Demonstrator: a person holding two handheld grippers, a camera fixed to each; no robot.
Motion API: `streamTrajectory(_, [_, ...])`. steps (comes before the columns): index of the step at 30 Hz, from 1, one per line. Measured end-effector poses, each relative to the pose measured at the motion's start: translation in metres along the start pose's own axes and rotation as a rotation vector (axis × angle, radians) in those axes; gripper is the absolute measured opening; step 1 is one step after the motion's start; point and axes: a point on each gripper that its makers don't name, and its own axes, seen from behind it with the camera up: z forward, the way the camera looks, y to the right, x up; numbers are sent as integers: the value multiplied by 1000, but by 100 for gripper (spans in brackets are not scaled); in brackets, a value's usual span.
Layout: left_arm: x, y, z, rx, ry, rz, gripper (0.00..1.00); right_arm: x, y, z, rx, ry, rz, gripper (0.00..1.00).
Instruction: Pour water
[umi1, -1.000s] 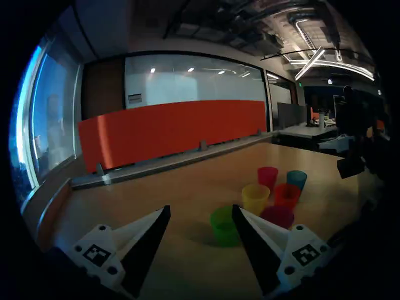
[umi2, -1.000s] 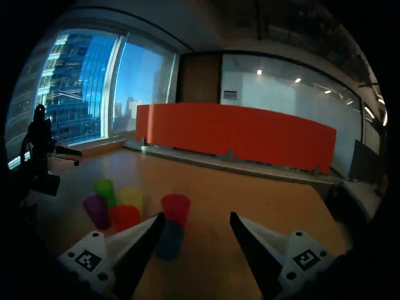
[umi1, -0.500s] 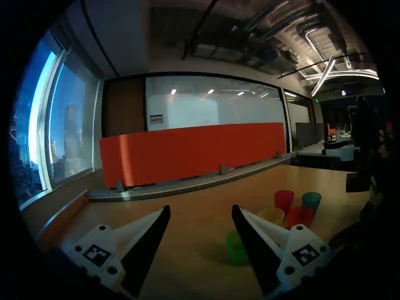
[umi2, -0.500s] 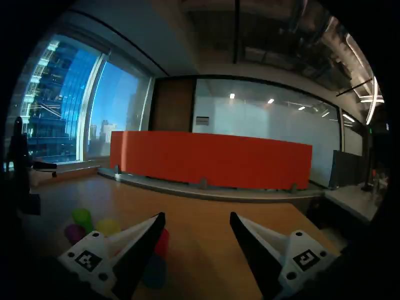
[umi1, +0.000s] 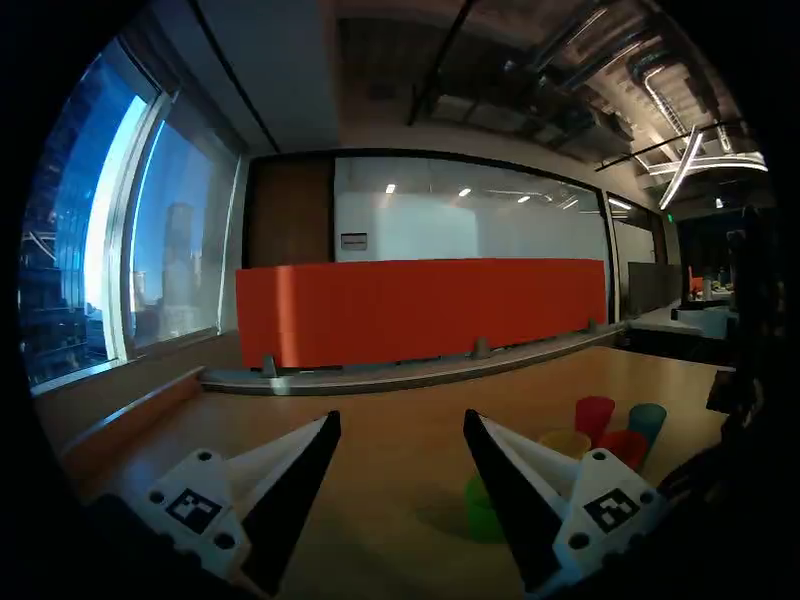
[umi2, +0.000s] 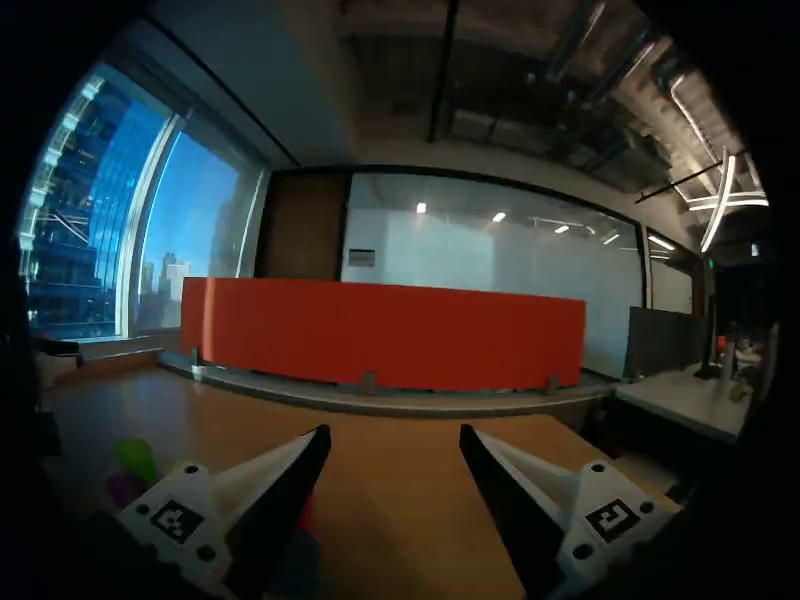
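Note:
Several coloured plastic cups stand together on a wooden table. In the left gripper view a green cup sits nearest, partly behind my right finger, with a yellow cup, a red cup and a teal cup farther right. My left gripper is open and holds nothing. In the right gripper view a green cup and a purple cup sit low at the left. A red cup peeks out beside my left finger. My right gripper is open and empty above the table.
An orange partition with a grey rail runs along the table's far edge. Large windows stand to the left and a glass wall behind. Another desk lies off to the right. Bare tabletop stretches ahead of both grippers.
Both views have tilted upward, so the cups have slid lower and more ceiling shows. Both grippers have stayed open.

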Motion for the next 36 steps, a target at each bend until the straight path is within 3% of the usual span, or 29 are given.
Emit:
streamTrajectory(6, [0,-8,2,53,24,-3,91,-8,3,-1,-25,-13,-11,100])
streamTrajectory(15, [-8,-17,6,118,42,36,91,-16,11,-2,-52,-42,12,100])
streamTrajectory(22, [-22,-21,13,144,44,66,91,-1,11,2,-67,-25,26,100])
streamTrajectory(30, [-43,-39,14,172,34,39,91,-2,7,0,-76,-33,56,100])
streamTrajectory(36, [-58,-45,15,175,11,8,91,-13,13,-5,-96,-64,50,100])
